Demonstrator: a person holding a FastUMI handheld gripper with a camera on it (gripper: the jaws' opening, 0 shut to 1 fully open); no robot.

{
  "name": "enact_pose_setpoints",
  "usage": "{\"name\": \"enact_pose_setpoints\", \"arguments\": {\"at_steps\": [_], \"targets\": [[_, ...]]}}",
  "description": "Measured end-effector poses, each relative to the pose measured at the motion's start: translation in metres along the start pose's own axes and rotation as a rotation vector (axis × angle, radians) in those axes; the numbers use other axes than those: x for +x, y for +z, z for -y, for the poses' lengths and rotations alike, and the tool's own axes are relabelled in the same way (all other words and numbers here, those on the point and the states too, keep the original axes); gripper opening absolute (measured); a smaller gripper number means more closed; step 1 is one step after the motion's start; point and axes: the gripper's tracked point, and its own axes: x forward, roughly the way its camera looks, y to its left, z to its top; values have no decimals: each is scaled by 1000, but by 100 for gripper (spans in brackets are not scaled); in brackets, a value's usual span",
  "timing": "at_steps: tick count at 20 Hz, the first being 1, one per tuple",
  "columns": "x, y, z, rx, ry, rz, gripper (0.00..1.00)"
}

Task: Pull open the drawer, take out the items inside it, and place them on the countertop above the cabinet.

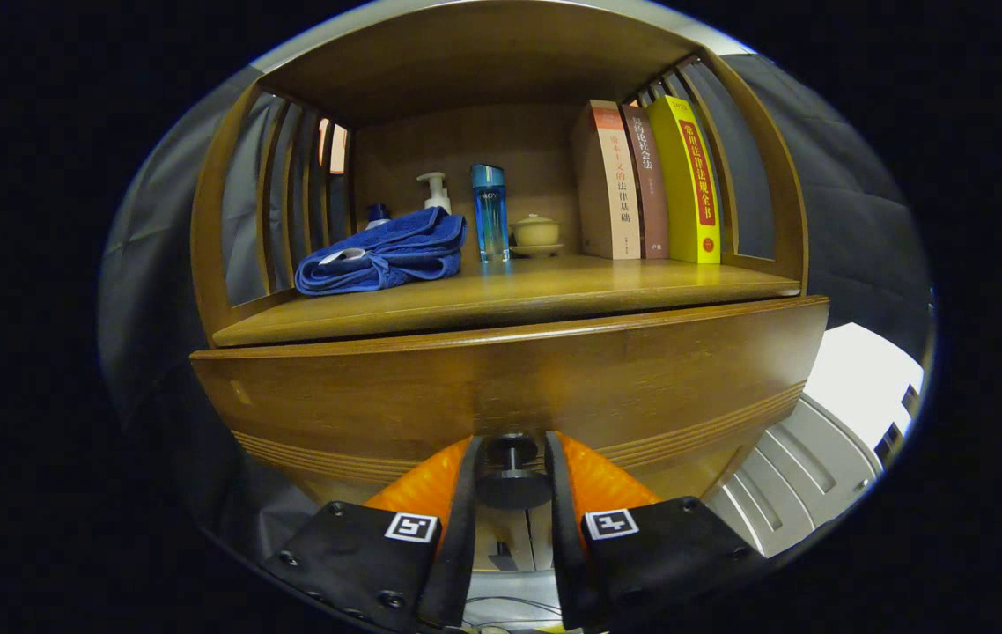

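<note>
A wooden cabinet has a wide drawer front point(360, 396) right before me, under the countertop point(554, 295). A dark round knob point(512, 471) sticks out of the drawer's lower middle. My gripper point(510, 458) is shut on this knob, with one finger pressed against each side. The drawer's inside is hidden behind its front. On the countertop a folded blue towel point(386, 255) lies at the left.
Behind the towel stand a white pump bottle point(436, 191), a blue glass bottle point(489, 213) and a small lidded cup on a saucer point(536, 233). Three upright books point(651, 180) fill the right of the shelf. Slatted wooden sides point(290, 194) enclose the shelf.
</note>
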Motion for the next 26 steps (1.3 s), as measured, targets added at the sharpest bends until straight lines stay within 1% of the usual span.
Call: {"name": "enact_pose_setpoints", "arguments": {"at_steps": [10,14,21,23,26], "targets": [[-48,-9,1,17,-19,-36,47],[-68,-20,3,20,-25,-58,47],[-92,-31,3,8,-45,-75,47],[-94,-32,4,10,-53,-80,45],[-99,-34,2,-12,-49,-100,45]]}}
